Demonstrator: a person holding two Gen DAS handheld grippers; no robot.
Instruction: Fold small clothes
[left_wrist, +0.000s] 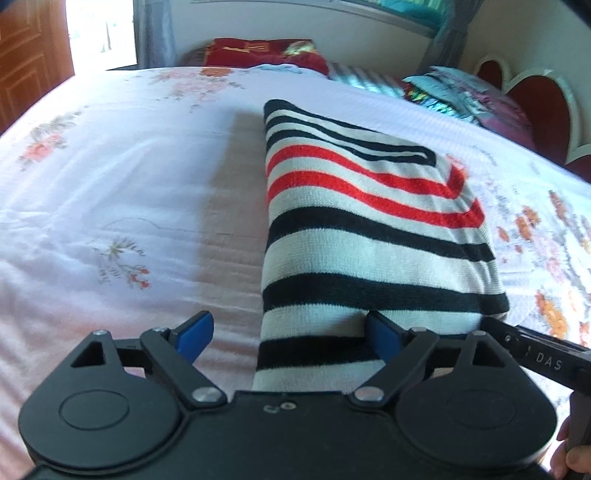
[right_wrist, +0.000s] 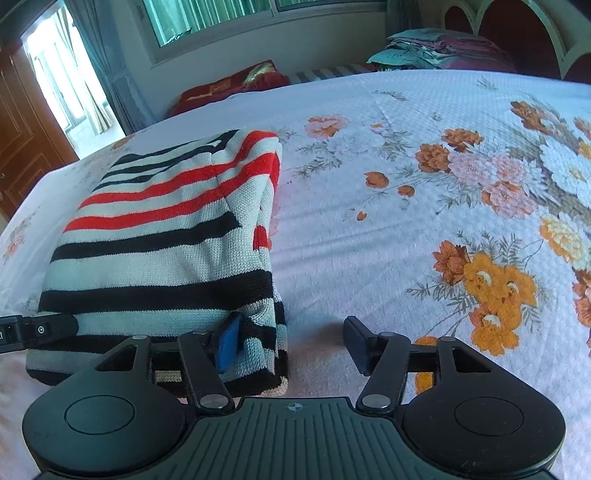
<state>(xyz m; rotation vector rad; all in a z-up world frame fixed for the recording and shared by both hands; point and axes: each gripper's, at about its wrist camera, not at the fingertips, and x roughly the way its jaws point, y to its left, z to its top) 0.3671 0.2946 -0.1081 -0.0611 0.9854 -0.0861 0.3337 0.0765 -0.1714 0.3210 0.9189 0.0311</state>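
A folded knit garment (left_wrist: 362, 229) with black, white and red stripes lies on the floral bedsheet (left_wrist: 110, 184). It also shows in the right wrist view (right_wrist: 166, 236). My left gripper (left_wrist: 291, 332) is open at the garment's near left corner, the near edge lying between its blue fingers (left_wrist: 195, 330). My right gripper (right_wrist: 291, 339) is open at the near right corner, its left finger (right_wrist: 229, 343) against the fabric, its right finger over the sheet. The right gripper's tip also shows in the left wrist view (left_wrist: 532, 347).
Folded blankets and pillows (right_wrist: 436, 50) sit at the headboard (left_wrist: 532, 92). A red cushion (left_wrist: 266, 53) lies at the bed's far edge. A wooden door (right_wrist: 22, 122) stands at the left. Open sheet (right_wrist: 424, 221) stretches right of the garment.
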